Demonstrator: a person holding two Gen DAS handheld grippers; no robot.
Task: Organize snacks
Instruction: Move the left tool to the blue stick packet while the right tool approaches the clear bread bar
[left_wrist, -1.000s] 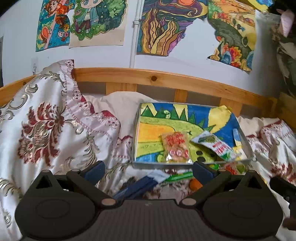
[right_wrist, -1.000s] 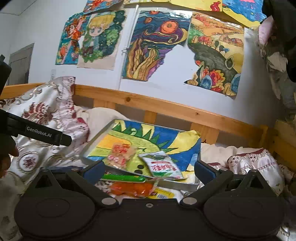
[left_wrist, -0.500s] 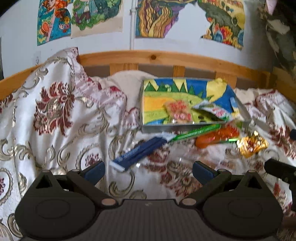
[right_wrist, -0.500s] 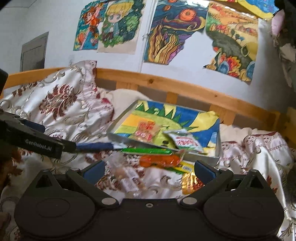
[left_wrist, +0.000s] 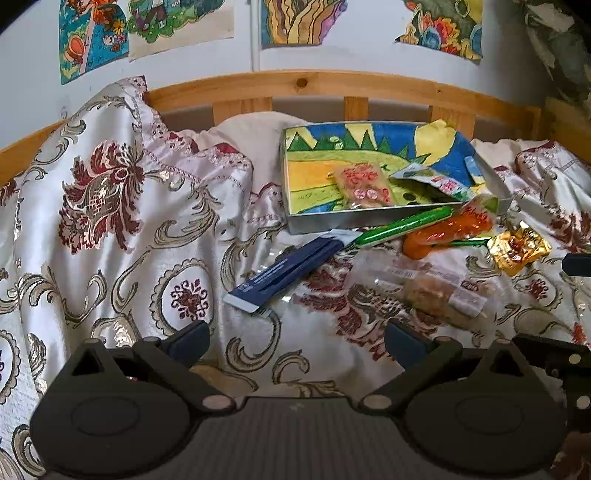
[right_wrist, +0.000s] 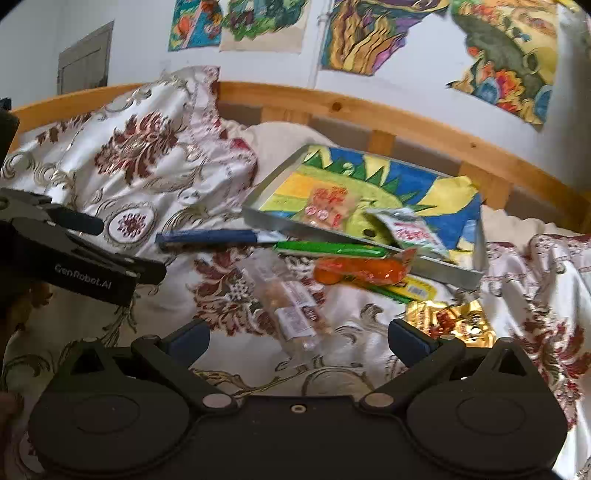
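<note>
- Left wrist view: left gripper (left_wrist: 297, 338), fingers spread and empty, hovers above the bed (left_wrist: 122, 258); loose snacks (left_wrist: 436, 236) lie just before the tray (left_wrist: 317, 223).
- Right wrist view: right gripper (right_wrist: 297, 338), fingers apart and empty, faces a clear-wrapped snack (right_wrist: 291, 301); likely next, grasp it and move it to the tray.

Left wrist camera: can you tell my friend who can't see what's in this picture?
The open left gripper hovers over a flowery bedspread scattered with snacks: a blue packet, a green stick, an orange packet, a gold wrapper and a clear packet. Behind them, a shallow tray lined with a colourful drawing holds two more packets.
</note>
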